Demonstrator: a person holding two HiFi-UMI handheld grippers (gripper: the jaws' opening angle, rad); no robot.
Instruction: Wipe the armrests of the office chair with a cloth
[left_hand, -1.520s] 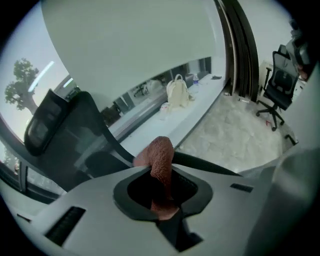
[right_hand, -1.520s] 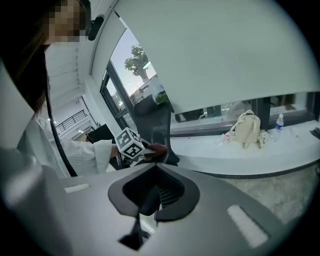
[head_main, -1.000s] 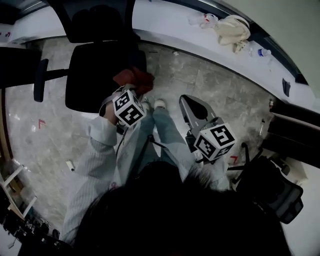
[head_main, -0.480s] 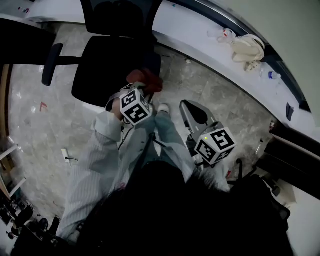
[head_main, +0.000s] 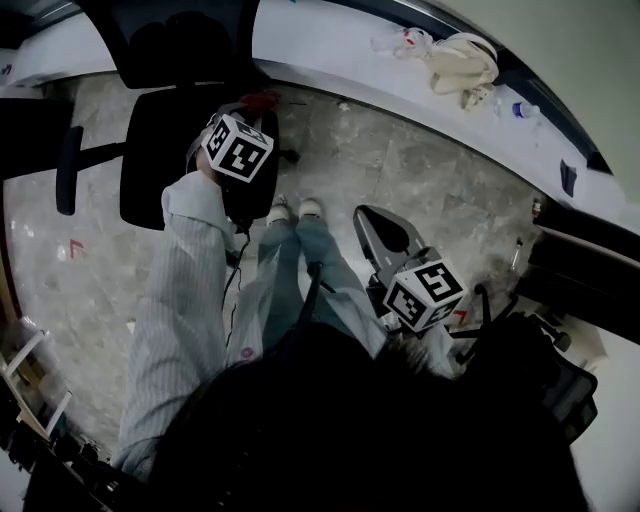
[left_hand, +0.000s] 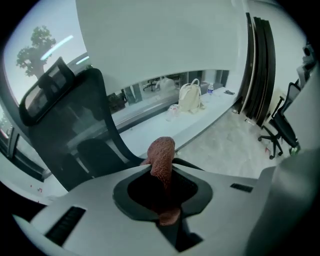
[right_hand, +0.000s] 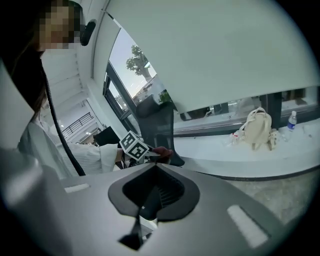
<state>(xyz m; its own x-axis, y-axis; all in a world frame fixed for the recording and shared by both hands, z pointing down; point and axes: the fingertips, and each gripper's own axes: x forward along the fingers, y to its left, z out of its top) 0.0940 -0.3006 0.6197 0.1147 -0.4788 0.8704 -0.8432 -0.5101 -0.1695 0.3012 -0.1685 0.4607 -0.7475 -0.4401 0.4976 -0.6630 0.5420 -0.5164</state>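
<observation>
The left tongs are closed on the red cloth, and the office chair's near armrest lies just beyond it. The right tongs, closed and empty, are well apart from it.

From above, the left tool covers most of the cloth and whatever it rests on. The chair runs off the top edge. The bottle on the desk is too small to read.
</observation>
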